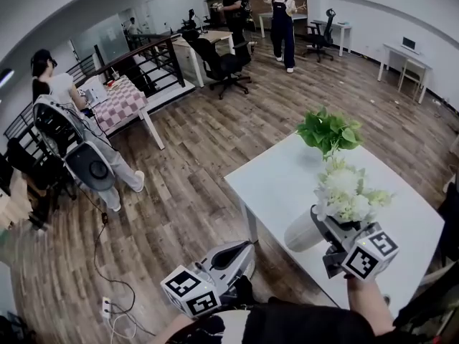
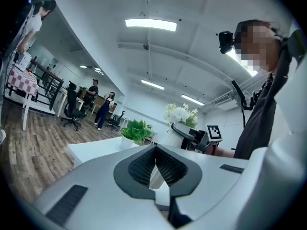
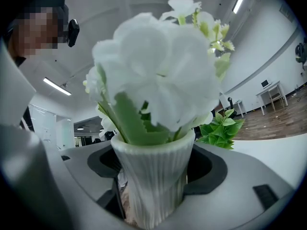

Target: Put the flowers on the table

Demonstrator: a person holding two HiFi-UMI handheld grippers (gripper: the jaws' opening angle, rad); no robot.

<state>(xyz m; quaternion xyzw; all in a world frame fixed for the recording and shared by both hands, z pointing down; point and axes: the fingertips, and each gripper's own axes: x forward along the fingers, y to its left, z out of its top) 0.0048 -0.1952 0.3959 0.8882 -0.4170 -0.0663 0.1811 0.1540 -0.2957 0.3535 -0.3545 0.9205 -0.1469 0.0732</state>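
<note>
**Right tongs clamped on the flower vase at the bench**

Your right tongs are clamped on the ribbed white vase that holds the white flowers. The right gripper view shows one jaw pressed against each side of the vase body, below its rim.

In the head view the vase leans, with its mouth away from you and its base toward you. It is over the near-left part of the white bench. No view shows whether the base touches the bench top.

A potted green plant stands upright at the far corner of the same bench. It is beyond the flowers and apart from them.

Your left tongs hang off the bench, beside its near-left edge and over the wood floor. The left gripper view shows their jaws together with nothing between them. They point toward the bench, the potted green plant and the vase.

Well apart, on the left, a small table with a checked cloth stands by a black railing. Two people stand at the far end of the room.
</note>
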